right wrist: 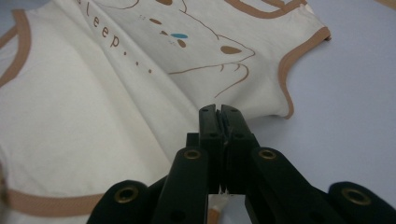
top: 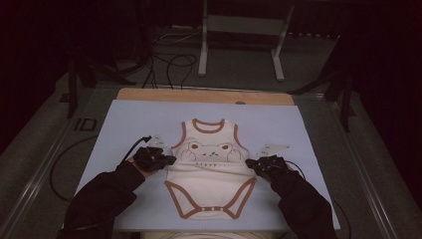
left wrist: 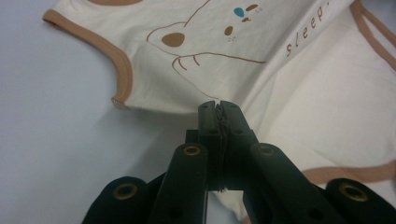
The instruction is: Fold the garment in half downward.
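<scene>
A cream baby bodysuit (top: 209, 180) with brown trim and a bear print lies face up on the pale blue board (top: 134, 119), neck end away from me. My left gripper (top: 169, 160) is shut on its left side edge at waist height. My right gripper (top: 250, 164) is shut on the right side edge opposite. In the left gripper view the black jaws (left wrist: 218, 105) meet with the bodysuit (left wrist: 303, 98) pinched at the seam below the armhole. Seen in the right gripper view, the jaws (right wrist: 218, 109) are closed on the bodysuit (right wrist: 84, 112), and a scrap of cloth shows between them. A crease runs across the garment between the two grips.
The board rests on a wooden table whose far edge (top: 204, 95) shows behind it. Beyond, on the dark floor, stand a metal frame (top: 239, 30) and loose cables (top: 174, 62). Bare board lies to either side of the garment.
</scene>
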{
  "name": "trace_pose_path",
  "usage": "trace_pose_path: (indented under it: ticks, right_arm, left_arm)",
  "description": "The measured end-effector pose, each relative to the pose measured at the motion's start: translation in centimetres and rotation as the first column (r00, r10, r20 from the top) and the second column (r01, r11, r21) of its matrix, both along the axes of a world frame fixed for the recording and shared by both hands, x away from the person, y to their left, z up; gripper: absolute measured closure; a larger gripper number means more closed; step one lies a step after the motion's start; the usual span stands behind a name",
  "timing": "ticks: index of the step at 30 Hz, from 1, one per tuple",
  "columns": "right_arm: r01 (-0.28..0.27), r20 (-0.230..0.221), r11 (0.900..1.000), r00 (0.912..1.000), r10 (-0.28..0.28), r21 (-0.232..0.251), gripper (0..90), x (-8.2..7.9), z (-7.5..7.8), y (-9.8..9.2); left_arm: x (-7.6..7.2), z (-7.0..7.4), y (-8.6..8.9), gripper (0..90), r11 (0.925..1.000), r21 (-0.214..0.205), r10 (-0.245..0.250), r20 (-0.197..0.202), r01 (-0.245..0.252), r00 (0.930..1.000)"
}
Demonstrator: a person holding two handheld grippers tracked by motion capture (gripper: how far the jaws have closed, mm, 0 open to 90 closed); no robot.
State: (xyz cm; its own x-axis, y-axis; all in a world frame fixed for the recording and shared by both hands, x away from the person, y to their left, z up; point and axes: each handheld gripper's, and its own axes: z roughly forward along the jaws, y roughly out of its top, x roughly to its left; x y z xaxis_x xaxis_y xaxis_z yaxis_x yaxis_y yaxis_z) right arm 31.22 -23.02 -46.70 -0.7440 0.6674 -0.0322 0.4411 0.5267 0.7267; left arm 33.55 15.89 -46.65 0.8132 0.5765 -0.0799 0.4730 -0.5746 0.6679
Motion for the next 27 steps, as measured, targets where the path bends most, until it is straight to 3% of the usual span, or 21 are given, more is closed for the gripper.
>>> trace_pose_path:
  ticks: [4,17,18,27]
  right_arm:
    - [-0.002,-0.006,1.0,1.0,0.002,0.003,88.5,-0.6,0.0,-0.3]
    - [-0.03,-0.024,0.9995,0.9993,0.03,0.007,88.6,-3.0,-0.2,-0.2]
    - [-0.032,-0.029,0.9994,0.9991,0.032,0.013,88.5,-3.4,-0.3,-0.2]
    - [-0.021,-0.051,0.9993,0.9984,0.022,0.031,88.5,-4.7,-1.3,-0.8]
  left_arm:
    - [-0.9,0.0,-0.1,89.5,0.9997,0.009,-0.022,0.019,0.022,0.9996]
    - [-2.8,-0.2,-0.1,89.4,0.9982,0.03,-0.051,0.005,0.051,0.9987]
    - [-3.5,-0.3,-0.1,89.4,0.9974,0.036,-0.062,0.007,0.061,0.9981]
    - [-5.4,-0.4,0.0,89.4,0.9967,0.022,-0.078,-0.008,0.079,0.9969]
